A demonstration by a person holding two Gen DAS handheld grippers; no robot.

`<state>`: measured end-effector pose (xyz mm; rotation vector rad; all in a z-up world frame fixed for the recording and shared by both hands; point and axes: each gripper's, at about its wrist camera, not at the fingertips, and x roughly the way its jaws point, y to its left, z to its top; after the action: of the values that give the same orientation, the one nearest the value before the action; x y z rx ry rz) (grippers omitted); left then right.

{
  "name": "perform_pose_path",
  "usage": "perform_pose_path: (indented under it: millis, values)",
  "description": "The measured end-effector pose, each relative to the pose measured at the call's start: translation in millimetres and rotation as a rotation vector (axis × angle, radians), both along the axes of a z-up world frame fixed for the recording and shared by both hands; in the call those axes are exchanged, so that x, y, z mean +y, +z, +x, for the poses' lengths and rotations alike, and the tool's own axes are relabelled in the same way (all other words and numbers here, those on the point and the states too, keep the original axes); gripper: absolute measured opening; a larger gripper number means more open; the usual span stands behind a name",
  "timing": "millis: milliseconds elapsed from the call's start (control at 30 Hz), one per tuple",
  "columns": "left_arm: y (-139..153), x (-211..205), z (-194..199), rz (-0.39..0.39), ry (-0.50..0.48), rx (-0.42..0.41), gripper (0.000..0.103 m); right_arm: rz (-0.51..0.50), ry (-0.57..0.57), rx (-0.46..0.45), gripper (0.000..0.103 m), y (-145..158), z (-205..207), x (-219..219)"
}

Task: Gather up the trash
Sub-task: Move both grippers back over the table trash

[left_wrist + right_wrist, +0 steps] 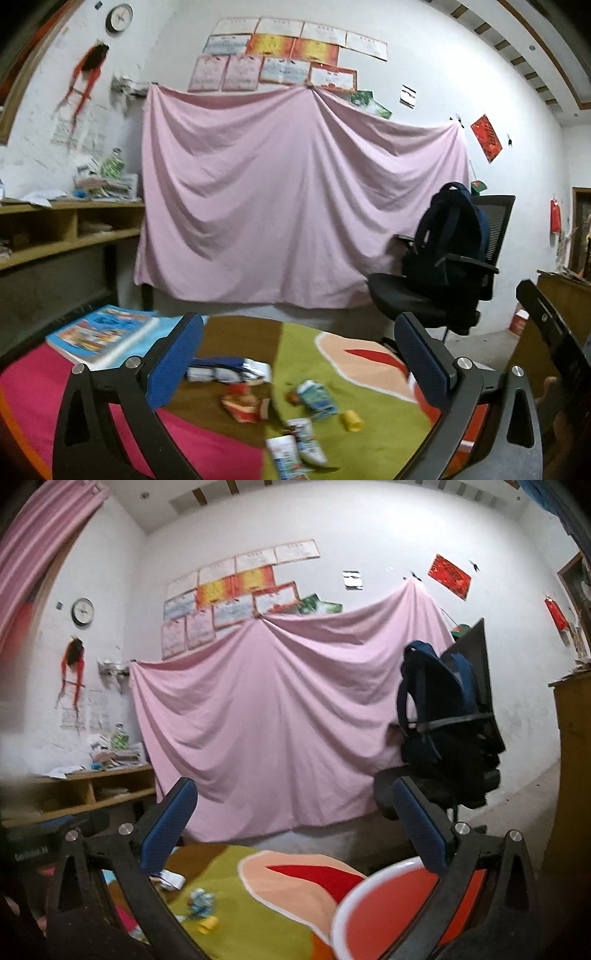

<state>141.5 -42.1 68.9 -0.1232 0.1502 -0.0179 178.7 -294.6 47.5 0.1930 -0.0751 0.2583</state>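
Litter lies on a colourful mat (369, 435). In the left wrist view I see a crumpled red and yellow wrapper (245, 406), a teal carton (317, 397), a small yellow cup (351, 421), white and blue packets (295, 445) and a white and blue wrapper (229, 371). My left gripper (299, 354) hangs above them, open, with nothing between its blue pads. My right gripper (295, 827) is also open and holds nothing, pointing at the pink sheet. The teal carton (201, 901) and yellow cup (208, 925) show at the lower left of the right wrist view.
A thick book (99, 334) lies at the mat's far left. A pink sheet (295, 192) hangs across the back wall. An office chair (436, 295) carrying a dark backpack (447, 229) stands at the right. Wooden shelves (55, 229) with papers line the left wall.
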Motion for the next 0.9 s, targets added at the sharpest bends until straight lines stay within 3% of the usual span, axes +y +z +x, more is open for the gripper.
perform_pose_path:
  millis: [267,533,733,900]
  values:
    - [-9,37,-19,0.033,0.076,-0.026,0.101,-0.04,0.045,-0.023,0.103,-2,1,41]
    - [-25,64,-10,0.033,0.091,0.025,0.101,-0.134,0.078,0.032,0.103,-13,19,76]
    - [-37,73,7,0.019,0.088,0.081,0.101,-0.214,0.108,0.11,0.103,-24,41,100]
    - [-43,77,28,0.009,0.059,0.156,0.101,-0.26,0.164,0.237,0.103,-37,69,117]
